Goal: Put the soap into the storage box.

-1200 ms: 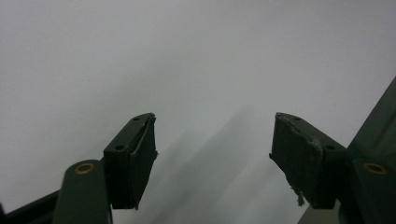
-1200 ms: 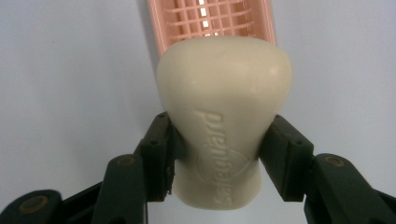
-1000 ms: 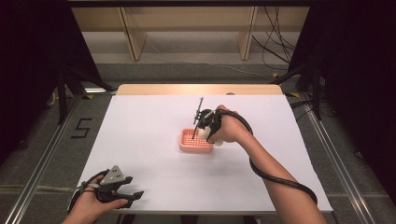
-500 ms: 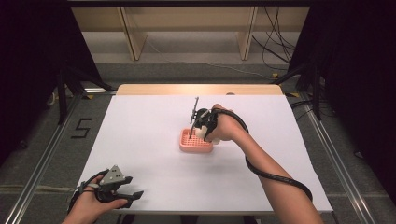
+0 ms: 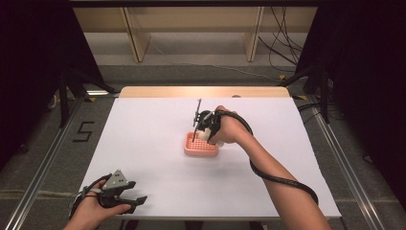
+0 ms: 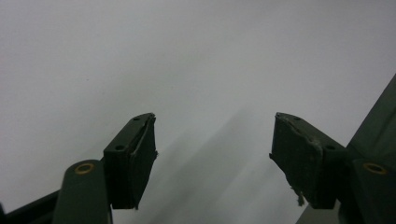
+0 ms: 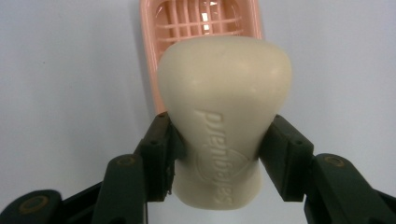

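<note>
A cream bar of soap (image 7: 224, 116) stamped "Safeguard" is clamped between the two jaws of my right gripper (image 7: 219, 149). It hangs just above a pink slatted soap dish (image 7: 205, 18). In the high view that pink soap dish (image 5: 197, 148) sits near the middle of the white table, with my right gripper (image 5: 207, 130) and the soap (image 5: 205, 132) over its far right edge. My left gripper (image 5: 125, 200) rests at the table's near left corner, open, with bare tabletop between its fingers (image 6: 135, 154).
The white table (image 5: 143, 134) has a wooden strip (image 5: 201, 91) along its far edge. A black cable (image 5: 282, 182) trails along the right forearm. Wooden shelving legs and floor cables lie beyond the table; metal rails run down both sides.
My right gripper with the soap has shifted slightly left and lower, closer over the dish. The left gripper has stayed still.
</note>
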A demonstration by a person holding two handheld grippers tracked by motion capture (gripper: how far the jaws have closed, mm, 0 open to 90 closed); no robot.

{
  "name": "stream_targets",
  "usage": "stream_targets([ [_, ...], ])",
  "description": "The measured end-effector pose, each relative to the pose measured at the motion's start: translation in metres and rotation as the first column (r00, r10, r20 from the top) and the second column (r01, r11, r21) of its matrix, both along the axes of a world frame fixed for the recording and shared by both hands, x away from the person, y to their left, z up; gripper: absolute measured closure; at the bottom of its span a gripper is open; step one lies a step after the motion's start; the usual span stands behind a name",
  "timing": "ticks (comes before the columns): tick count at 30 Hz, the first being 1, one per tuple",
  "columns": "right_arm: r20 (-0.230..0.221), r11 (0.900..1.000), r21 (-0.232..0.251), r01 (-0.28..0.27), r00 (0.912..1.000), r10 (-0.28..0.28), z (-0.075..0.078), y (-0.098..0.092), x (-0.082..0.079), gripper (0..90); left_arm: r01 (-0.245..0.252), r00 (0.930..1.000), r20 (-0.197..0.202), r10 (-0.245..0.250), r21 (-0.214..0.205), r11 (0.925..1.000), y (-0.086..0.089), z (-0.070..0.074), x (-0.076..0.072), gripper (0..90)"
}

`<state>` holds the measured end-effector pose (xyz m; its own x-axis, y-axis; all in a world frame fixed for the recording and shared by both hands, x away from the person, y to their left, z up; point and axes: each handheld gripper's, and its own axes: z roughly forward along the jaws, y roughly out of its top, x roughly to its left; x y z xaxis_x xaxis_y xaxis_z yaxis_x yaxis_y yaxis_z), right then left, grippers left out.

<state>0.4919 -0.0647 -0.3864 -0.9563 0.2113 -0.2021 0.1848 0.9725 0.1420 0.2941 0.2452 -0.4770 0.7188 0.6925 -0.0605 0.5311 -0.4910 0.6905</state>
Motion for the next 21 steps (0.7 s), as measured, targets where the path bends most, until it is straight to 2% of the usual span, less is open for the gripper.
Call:
stream_targets([
  [2, 0.000, 0.9999, -0.004, 0.014, 0.9999, -0.014, 0.001, 0.002, -0.001, 50.0, -0.002, 1.0000, 0.004, 0.002, -0.008, 1.0000, 0.000, 0.000, 0.000, 30.5],
  [5, 0.007, 1.0000, 0.000, -0.003, 1.0000, 0.003, 0.001, 0.004, 0.001, 50.0, 0.000, 1.0000, 0.001, 0.000, -0.017, 0.9999, -0.001, 0.000, -0.001, 30.5],
  [6, -0.001, 0.9998, -0.006, 0.017, 0.9999, -0.017, 0.001, 0.005, 0.000, 50.0, 0.000, 1.0000, 0.002, 0.000, -0.017, 0.9999, -0.001, 0.000, -0.001, 30.5],
  [8, -0.001, 1.0000, -0.007, -0.003, 1.0000, 0.003, 0.001, 0.007, 0.001, 50.1, 0.005, 1.0000, 0.002, -0.005, -0.010, 0.9999, 0.000, 0.000, 0.000, 30.6],
  [9, -0.009, 0.9999, -0.004, 0.010, 0.9999, -0.010, 0.001, 0.008, 0.001, 50.0, 0.005, 1.0000, 0.002, -0.005, -0.010, 0.9999, 0.000, 0.000, 0.000, 30.5],
  [11, 0.009, 0.9998, -0.001, -0.021, 0.9997, 0.021, 0.001, 0.009, 0.003, 50.0, 0.007, 1.0000, 0.002, -0.007, -0.009, 0.9999, 0.000, 0.000, 0.000, 30.6],
  [13, 0.000, 0.9998, -0.017, -0.004, 1.0000, 0.004, 0.002, 0.009, 0.002, 50.0, 0.005, 1.0000, 0.003, -0.005, -0.011, 0.9999, 0.000, 0.000, -0.001, 30.5],
  [15, 0.011, 0.9998, -0.006, -0.019, 0.9998, 0.019, 0.001, 0.010, 0.003, 50.0, 0.004, 1.0000, 0.003, -0.004, -0.011, 0.9999, 0.000, 0.000, 0.000, 30.5],
  [16, -0.006, 0.9998, -0.005, 0.018, 0.9998, -0.018, 0.001, 0.011, 0.001, 50.0, -0.004, 1.0000, 0.004, 0.004, -0.028, 0.9996, -0.001, 0.000, -0.001, 30.5],
  [17, 0.010, 0.9996, -0.010, -0.025, 0.9996, 0.025, 0.001, 0.012, 0.004, 50.0, -0.003, 1.0000, 0.004, 0.003, -0.027, 0.9996, -0.001, 0.000, -0.001, 30.5],
  [19, 0.012, 0.9990, -0.003, -0.046, 0.9989, 0.046, 0.001, 0.012, 0.006, 50.0, -0.003, 1.0000, 0.004, 0.003, -0.026, 0.9996, -0.001, 0.000, -0.001, 30.5],
  [20, 0.000, 0.9999, -0.010, -0.010, 0.9999, 0.010, 0.001, 0.013, 0.003, 50.0, -0.004, 1.0000, 0.004, 0.004, -0.028, 0.9996, -0.001, 0.000, -0.001, 30.5],
  [21, -0.002, 0.9998, -0.012, -0.013, 0.9999, 0.013, 0.001, 0.014, 0.004, 50.0, -0.004, 1.0000, 0.004, 0.004, -0.028, 0.9996, -0.001, 0.000, -0.001, 30.5],
])
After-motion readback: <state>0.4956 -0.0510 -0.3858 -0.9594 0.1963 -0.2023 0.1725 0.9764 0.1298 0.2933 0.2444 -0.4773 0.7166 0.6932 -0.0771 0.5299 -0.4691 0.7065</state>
